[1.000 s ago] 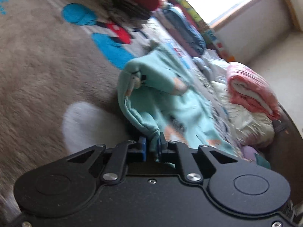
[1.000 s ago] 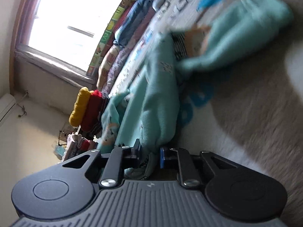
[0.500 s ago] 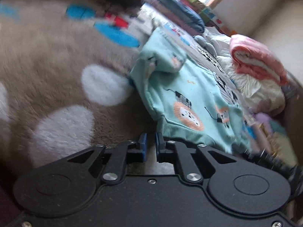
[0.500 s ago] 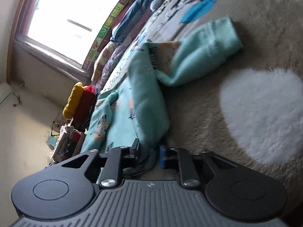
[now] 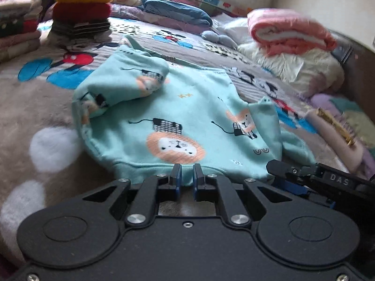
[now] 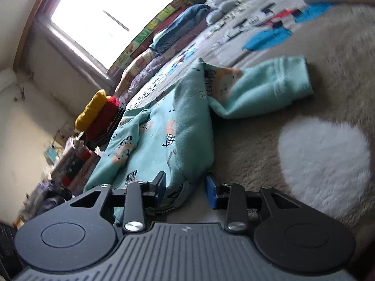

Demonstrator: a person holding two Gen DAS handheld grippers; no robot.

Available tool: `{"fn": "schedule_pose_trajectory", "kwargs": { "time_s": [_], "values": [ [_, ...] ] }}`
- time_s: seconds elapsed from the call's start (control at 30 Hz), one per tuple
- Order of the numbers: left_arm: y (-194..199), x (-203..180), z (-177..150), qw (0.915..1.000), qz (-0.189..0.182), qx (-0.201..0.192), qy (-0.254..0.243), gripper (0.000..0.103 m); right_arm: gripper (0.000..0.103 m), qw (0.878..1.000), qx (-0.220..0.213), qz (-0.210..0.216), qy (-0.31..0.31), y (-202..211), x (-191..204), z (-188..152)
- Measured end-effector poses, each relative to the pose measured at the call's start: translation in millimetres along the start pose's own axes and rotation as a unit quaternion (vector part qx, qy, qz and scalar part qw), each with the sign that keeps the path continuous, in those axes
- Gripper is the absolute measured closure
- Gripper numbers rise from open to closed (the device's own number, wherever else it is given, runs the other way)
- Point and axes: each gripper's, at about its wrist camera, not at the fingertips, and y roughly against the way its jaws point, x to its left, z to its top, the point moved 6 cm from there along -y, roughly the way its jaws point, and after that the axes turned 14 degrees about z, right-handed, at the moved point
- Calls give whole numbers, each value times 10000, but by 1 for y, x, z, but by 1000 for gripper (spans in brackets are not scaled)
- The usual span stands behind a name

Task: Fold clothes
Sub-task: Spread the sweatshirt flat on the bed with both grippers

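While flat — sweatshirt (image 5: 178, 117), jaws apart.

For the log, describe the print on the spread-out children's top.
Light teal fleece top printed with orange-maned lions; left wrist view.

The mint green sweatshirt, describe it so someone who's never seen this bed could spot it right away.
On the fuzzy tan blanket with white spots, directly ahead of the left tool, lies the sweatshirt, one sleeve folded across its chest. It is the only spread-out garment, mint green with orange lion faces; the others sit in folded stacks.
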Motion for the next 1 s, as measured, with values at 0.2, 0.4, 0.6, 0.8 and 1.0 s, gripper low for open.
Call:
{"fn": "schedule_pose_trajectory", "kwargs": {
  "time_s": [0.2,0.4,0.6,0.8,1.0],
  "values": [
    [-8,-22,0,9992,91,4,-399,98,57,9986,157,-58,503,1,5,-4],
    [-22,-36,-10,9958,249,-149,-866,96,57,9974,238,-97,677,1,2,-6],
    [-16,-41,-28,9837,405,-689,-1609,96,58,9880,572,-393,1382,-5,10,-14],
    [2,-10,-16,9938,126,-536,-970,67,55,9995,-111,-49,299,28,-2,6],
    [20,14,21,9907,450,-1016,-788,52,55,9902,-1040,-240,-904,63,-45,30]
  ]
}}
